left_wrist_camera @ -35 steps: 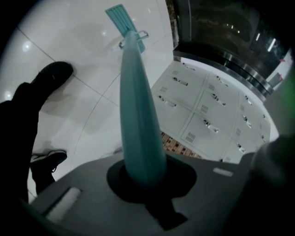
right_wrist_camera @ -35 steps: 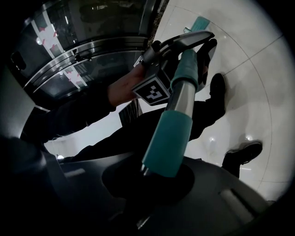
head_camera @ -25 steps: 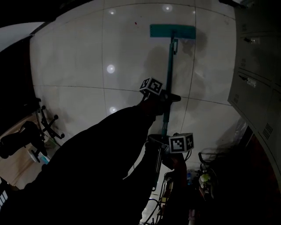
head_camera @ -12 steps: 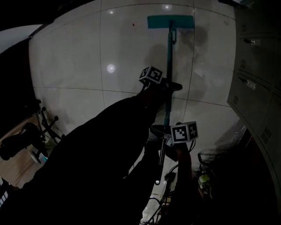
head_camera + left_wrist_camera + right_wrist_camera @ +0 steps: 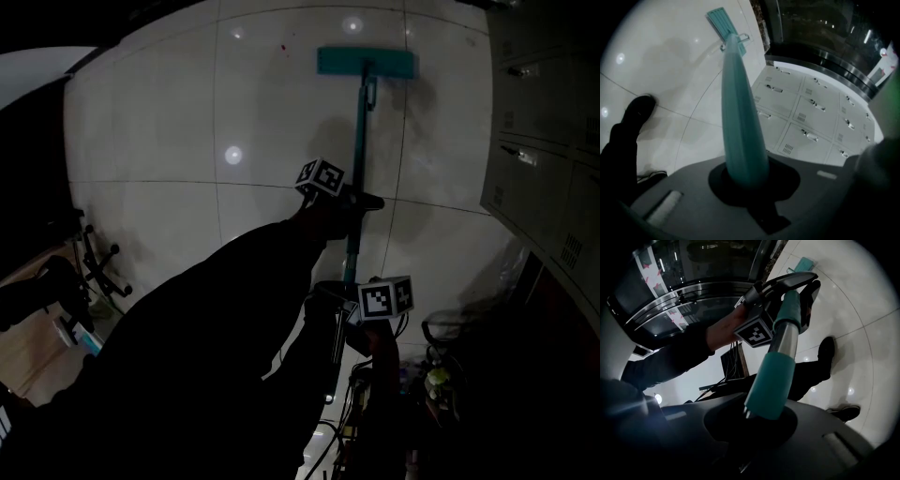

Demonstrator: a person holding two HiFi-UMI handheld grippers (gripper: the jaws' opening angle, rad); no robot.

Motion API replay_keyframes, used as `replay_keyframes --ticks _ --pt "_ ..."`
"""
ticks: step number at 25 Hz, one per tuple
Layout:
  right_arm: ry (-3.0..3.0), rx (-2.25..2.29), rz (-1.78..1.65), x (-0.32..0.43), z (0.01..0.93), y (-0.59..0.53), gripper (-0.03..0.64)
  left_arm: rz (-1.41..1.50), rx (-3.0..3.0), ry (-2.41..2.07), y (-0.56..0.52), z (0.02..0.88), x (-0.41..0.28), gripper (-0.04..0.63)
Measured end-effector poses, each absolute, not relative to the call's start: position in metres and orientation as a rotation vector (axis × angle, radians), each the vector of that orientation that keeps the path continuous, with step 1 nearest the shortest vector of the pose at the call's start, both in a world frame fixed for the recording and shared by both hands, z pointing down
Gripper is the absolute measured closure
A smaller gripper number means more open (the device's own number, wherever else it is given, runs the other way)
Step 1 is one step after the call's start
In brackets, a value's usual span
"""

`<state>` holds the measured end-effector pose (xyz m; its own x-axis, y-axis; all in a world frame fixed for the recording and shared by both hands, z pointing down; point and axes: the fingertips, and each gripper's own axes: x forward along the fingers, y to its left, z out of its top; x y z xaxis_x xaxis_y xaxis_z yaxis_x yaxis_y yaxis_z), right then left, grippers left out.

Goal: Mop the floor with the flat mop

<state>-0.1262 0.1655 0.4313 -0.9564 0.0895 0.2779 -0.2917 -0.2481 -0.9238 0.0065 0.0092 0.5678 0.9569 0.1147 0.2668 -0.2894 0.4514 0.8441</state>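
Flat mop (image 5: 359,131) (lower handle shadowed)

The flat mop (image 5: 366,62) has slid back toward the person.

The rectangular flat mop head (image 5: 366,62) is teal, like its long pole (image 5: 738,108), which has a bare silver metal stretch (image 5: 783,341) between teal sleeves; the glossy tiled floor (image 5: 150,131) is white with thin dark seams; the marker cubes (image 5: 322,176) bear black-and-white squares; the metal lockers (image 5: 534,178) are pale grey.
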Motion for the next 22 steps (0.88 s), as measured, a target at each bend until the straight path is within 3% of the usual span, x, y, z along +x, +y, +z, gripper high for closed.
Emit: replay_keyframes --ticks 22 --pt "-1.677 0.164 2.313 -0.098 0.437 0.535 0.560 0.305 0.985 -0.195 0.388 0.587 0.024 0.551"
